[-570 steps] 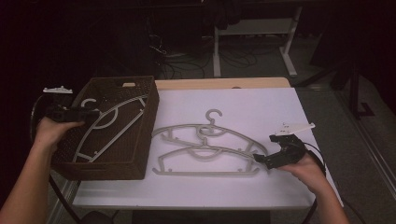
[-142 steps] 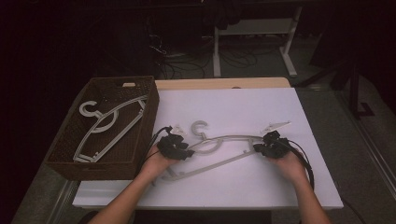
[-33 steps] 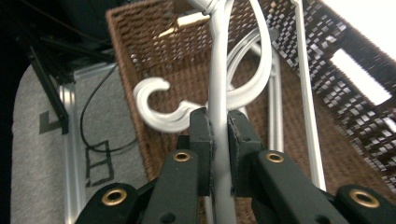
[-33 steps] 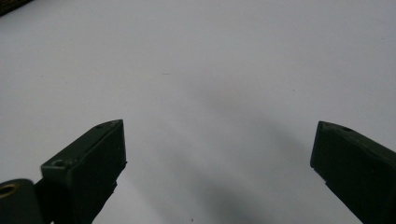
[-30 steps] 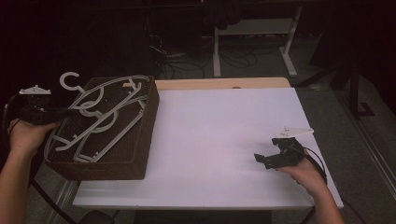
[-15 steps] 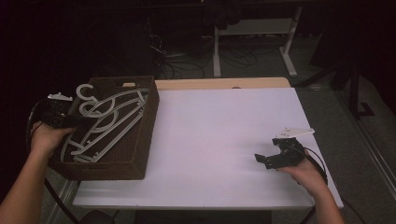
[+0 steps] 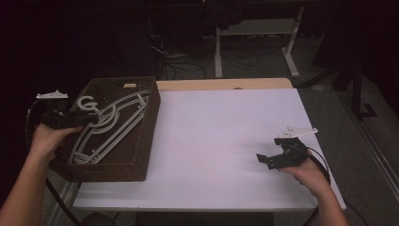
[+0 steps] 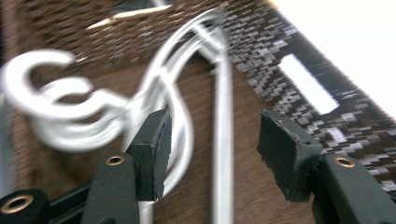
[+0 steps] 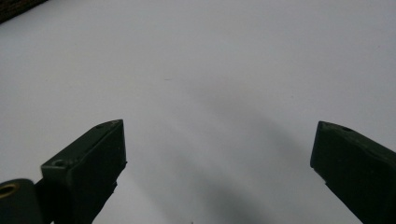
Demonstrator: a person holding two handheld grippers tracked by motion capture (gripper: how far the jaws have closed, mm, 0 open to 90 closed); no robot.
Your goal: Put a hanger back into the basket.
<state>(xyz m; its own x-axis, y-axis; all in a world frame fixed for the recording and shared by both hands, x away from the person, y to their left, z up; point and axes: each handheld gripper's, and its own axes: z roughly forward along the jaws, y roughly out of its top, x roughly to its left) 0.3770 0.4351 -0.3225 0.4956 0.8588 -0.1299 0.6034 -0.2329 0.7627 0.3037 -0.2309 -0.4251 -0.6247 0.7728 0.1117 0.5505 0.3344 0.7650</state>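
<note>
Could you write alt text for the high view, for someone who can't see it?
White hangers lie in a dark woven basket at the table's left, the left tool open over them. The right tool rests open on the bare white table.

Glossy plastic hangers (image 7: 113, 123), woven wicker basket (image 7: 141, 155)

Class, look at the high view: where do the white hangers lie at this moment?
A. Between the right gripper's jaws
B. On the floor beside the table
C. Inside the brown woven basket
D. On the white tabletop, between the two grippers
C: the white hangers lie stacked inside the brown woven basket at the table's left side.
</note>
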